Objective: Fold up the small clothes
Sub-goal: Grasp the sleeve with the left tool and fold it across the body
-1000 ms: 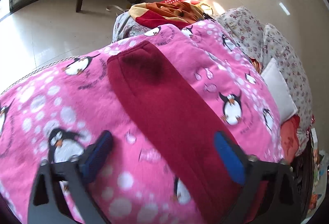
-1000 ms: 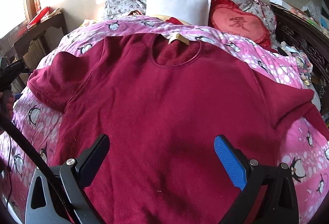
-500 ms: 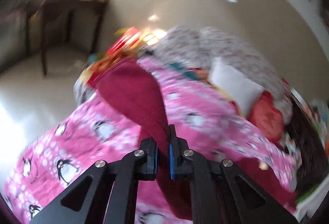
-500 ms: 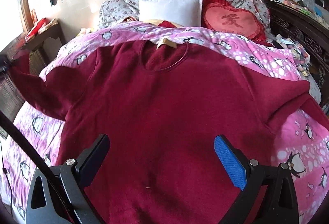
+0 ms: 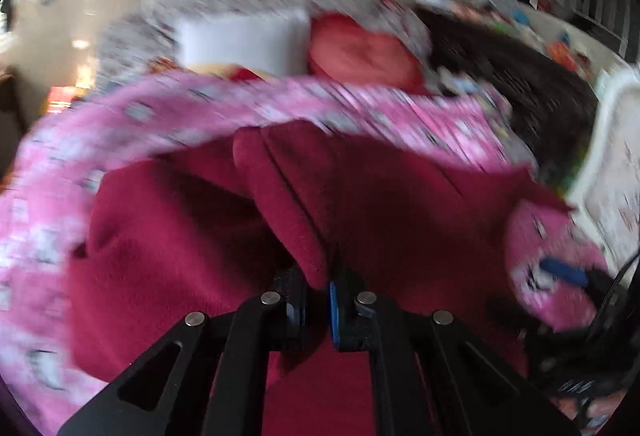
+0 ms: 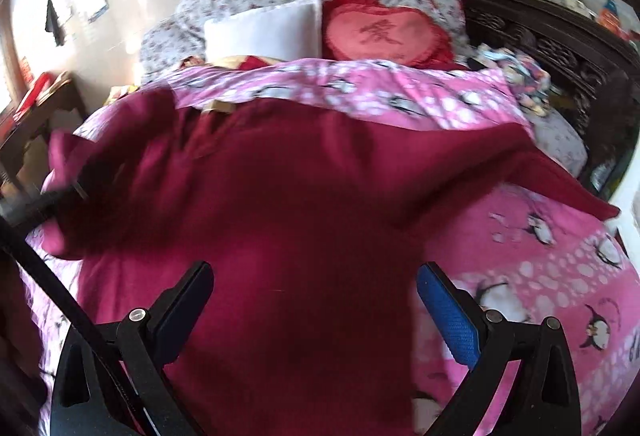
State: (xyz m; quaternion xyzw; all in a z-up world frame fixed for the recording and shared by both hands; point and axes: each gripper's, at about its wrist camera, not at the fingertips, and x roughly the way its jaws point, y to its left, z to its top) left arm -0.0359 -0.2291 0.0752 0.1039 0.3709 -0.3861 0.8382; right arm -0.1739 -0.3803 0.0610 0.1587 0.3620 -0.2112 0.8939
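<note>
Maroon sweatshirt (image 6: 280, 203) lies spread on the pink penguin blanket (image 6: 552, 276) covering the bed. The left gripper (image 5: 318, 310) is clamped on a sleeve (image 5: 288, 203), probably near its cuff, though the view is blurred, and holds it over the garment's body. The right gripper (image 6: 314, 302) hovers with jaws wide above the lower hem. A white pillow (image 6: 264, 29) and red heart cushion (image 6: 384, 33) sit beyond the collar; bare blanket lies right.
</note>
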